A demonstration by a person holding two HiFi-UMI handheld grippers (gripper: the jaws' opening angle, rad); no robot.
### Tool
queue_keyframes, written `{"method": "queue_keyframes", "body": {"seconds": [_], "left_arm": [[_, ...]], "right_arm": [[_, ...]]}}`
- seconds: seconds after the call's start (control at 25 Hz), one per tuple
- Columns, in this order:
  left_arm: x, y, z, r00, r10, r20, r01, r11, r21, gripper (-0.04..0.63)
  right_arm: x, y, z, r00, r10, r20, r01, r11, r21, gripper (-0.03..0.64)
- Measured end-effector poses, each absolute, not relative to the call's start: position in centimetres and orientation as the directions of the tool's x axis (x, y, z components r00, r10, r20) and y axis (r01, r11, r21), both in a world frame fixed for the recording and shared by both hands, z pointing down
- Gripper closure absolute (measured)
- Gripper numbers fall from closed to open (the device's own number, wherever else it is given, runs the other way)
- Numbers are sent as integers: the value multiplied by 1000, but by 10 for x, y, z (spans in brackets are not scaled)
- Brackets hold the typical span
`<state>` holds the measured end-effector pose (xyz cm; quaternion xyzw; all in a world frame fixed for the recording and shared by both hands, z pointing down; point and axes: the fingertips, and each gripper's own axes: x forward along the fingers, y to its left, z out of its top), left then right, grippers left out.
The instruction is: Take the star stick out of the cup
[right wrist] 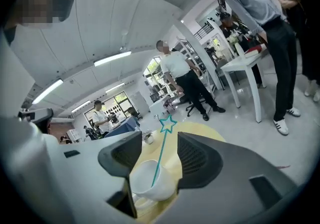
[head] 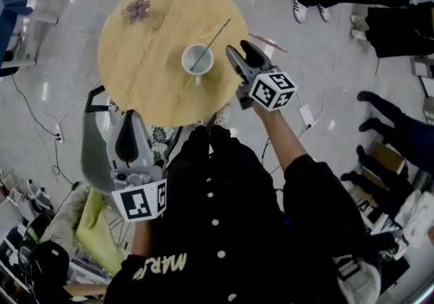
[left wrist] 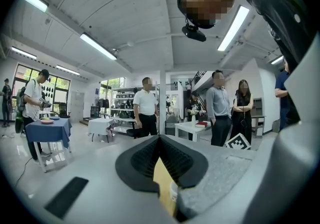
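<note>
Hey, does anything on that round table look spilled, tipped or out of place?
Nothing stands out. The white cup stands upright on the round table with the star stick leaning in it; no spill shows.

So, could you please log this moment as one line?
left gripper shut, empty | right gripper open, aimed at cup | star stick in cup

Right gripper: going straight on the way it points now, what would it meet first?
Most likely the star stick, which runs up the gap between its open jaws. The white cup sits lower in that gap, and depth is unclear.
</note>
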<state>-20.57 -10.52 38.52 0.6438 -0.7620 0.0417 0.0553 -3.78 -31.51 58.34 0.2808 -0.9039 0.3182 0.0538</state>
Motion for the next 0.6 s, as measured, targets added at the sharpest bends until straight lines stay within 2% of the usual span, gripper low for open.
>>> {"method": "queue_keyframes", "body": {"seconds": [0.4,0.6], "left_arm": [[-212,-102,412,-175,-966,187,-983,183,22,591],[-216,-103,425,-179,-961,210,-982,189,28,591]], "right_arm": [[-86,-326,639,-872,-396,289,-481,577,-660,446],[-103,-331,649,-882,-375,284,-461,571,-679,496]]}}
